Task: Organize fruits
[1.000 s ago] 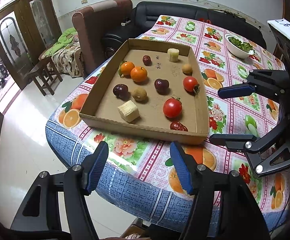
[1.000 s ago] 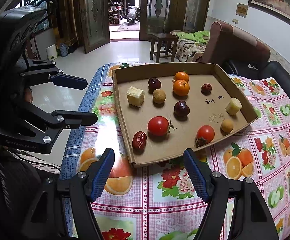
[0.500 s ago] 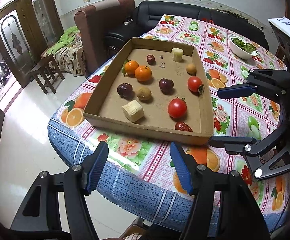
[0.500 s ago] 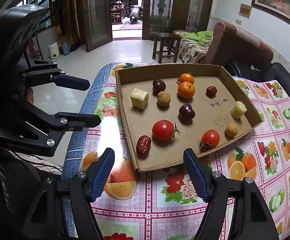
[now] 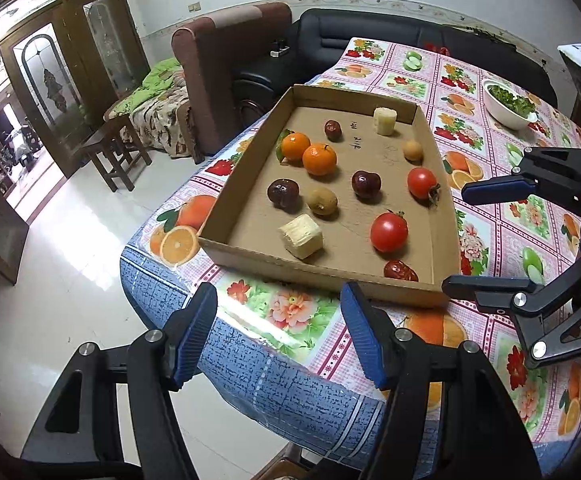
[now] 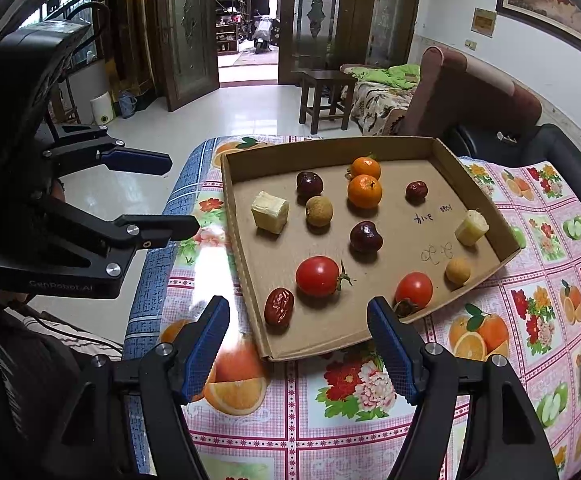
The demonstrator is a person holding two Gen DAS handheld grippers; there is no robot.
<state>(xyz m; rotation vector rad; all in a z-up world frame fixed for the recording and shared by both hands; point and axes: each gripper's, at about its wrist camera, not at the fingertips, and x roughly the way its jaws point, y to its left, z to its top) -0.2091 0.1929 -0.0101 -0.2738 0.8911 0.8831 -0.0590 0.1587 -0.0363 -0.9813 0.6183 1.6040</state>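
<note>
**Both grippers poised before the fruit tray**

Left gripper (image 5: 278, 334) and right gripper (image 6: 298, 346) hang wide apart, empty, short of the cardboard tray (image 6: 250, 280); nearest lies the red date (image 6: 279, 307), then tomatoes, oranges behind; best descend squarely over one fruit, closing gently.

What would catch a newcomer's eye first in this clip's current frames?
The shallow cardboard tray on the fruit-print tablecloth, with fruit scattered in it: two oranges touching near the far side, two tomatoes nearer. Next, the two blue-padded grippers: the right gripper and the left gripper both stand open and empty, short of the tray's near edge.
</note>
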